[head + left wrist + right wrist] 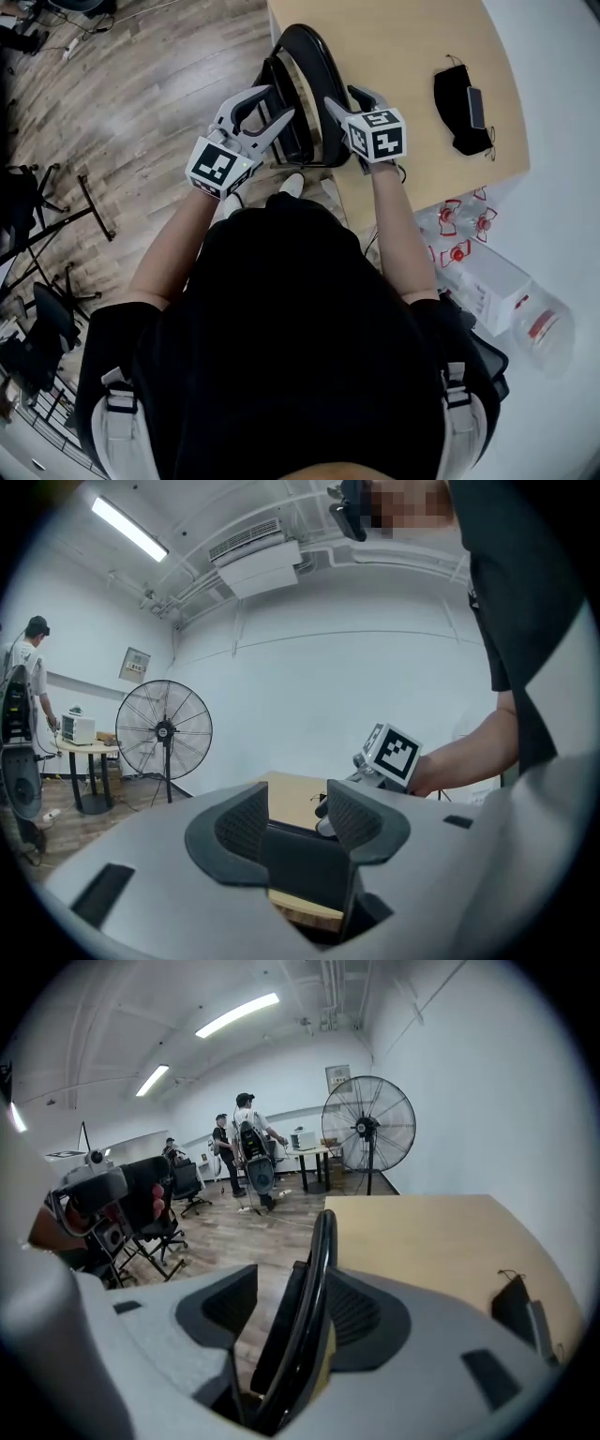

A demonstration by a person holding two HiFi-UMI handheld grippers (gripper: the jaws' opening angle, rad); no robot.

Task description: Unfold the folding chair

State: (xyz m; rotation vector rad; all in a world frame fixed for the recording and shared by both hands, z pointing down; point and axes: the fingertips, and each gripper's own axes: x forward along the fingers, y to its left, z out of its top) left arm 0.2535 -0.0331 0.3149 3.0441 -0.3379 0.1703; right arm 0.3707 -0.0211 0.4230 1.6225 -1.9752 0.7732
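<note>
The folded black chair (309, 75) stands on edge against the table (403, 56), top middle of the head view. The left gripper (278, 105) is squeezed tight on a flat black part of the chair. The right gripper (342, 98) has its jaws apart, with the chair's thin rim between them.

From the head view, the person's dark top (300, 356) hides the lower part of the folding chair (305, 80), legs and feet included. In the left gripper view the left claw (298, 805) covers all but a dark slab of it, and the black item (459, 108) on the bench (403, 47) is too small to identify.
</note>
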